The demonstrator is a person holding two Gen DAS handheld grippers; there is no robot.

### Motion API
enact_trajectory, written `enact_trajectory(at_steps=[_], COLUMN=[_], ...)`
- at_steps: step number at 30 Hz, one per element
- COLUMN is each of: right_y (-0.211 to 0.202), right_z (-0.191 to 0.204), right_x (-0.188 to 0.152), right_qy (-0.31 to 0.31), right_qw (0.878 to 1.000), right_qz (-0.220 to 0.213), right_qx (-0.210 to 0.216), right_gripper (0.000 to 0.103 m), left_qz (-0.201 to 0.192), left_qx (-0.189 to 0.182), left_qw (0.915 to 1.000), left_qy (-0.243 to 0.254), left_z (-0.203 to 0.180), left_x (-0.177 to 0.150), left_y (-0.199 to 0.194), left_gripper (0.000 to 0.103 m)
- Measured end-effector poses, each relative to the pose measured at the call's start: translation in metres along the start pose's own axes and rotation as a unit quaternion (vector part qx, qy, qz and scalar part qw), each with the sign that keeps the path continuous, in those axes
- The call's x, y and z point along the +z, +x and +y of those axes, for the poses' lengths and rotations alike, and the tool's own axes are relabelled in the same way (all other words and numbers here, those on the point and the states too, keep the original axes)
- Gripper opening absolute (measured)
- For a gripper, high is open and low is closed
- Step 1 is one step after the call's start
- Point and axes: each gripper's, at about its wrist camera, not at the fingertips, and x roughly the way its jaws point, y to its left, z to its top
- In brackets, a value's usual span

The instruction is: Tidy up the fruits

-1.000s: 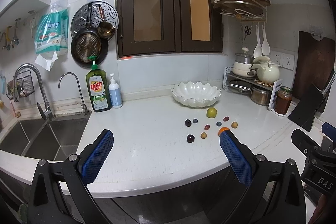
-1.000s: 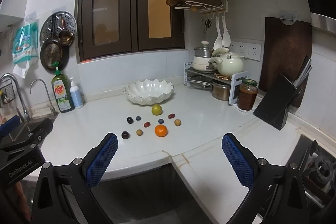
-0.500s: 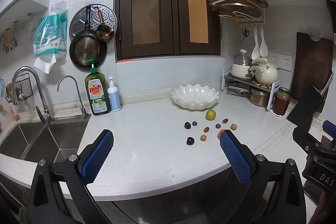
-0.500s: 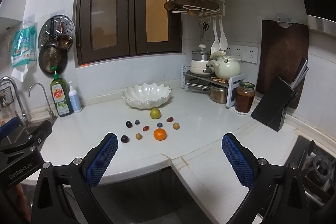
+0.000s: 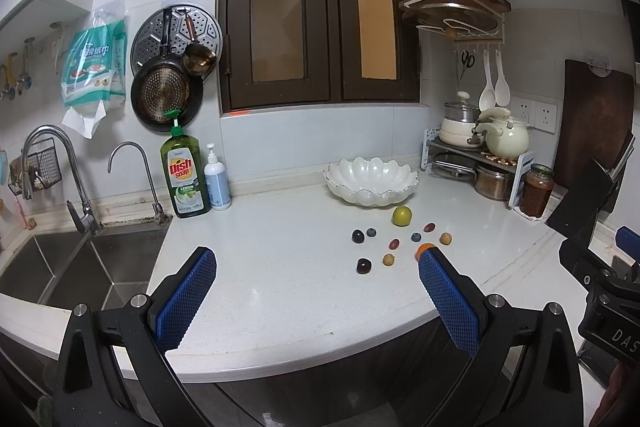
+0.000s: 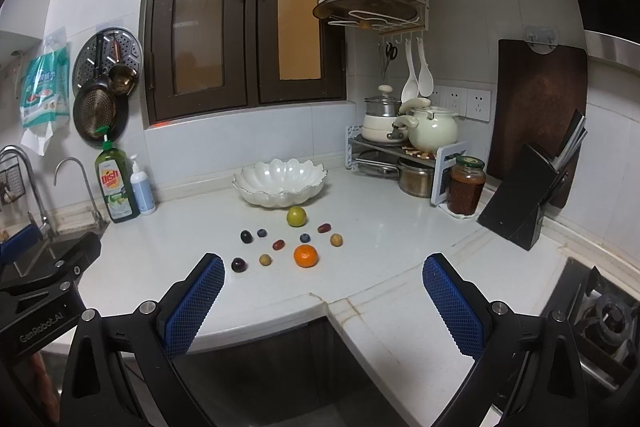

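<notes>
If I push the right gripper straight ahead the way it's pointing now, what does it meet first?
Probably the orange: it lies nearest in the line between the open right gripper's fingers, on the countertop. The gripper looks held above the counter edge, so it might pass over; depth is unclear.

In the left wrist view the orange [image 5: 424, 247] is mostly hidden behind the left gripper's [image 5: 316, 295] right finger [image 5: 448, 301]; only its top shows. The right gripper [image 5: 604, 291] is cut off by that picture's right edge. In the right wrist view the left gripper [image 6: 40, 279] is cut by the left edge. The small fruits [image 6: 265, 259] ahead are too small to name.
</notes>
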Motion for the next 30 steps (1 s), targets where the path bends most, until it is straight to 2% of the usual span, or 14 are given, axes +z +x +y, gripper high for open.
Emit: enact_trajectory(at_steps=[30], right_y=[0.0003], right_z=[-0.0011], right_x=[-0.0007], right_qy=[0.001], right_qw=[1.000], right_qz=[0.003], right_qx=[-0.001], right_gripper=[0.101], left_qz=[0.012], left_qx=[-0.006], left_qw=[0.9999], left_qy=[0.005], left_z=[-0.0052], left_x=[-0.0046], left_y=[0.0035], left_gripper=[0.103])
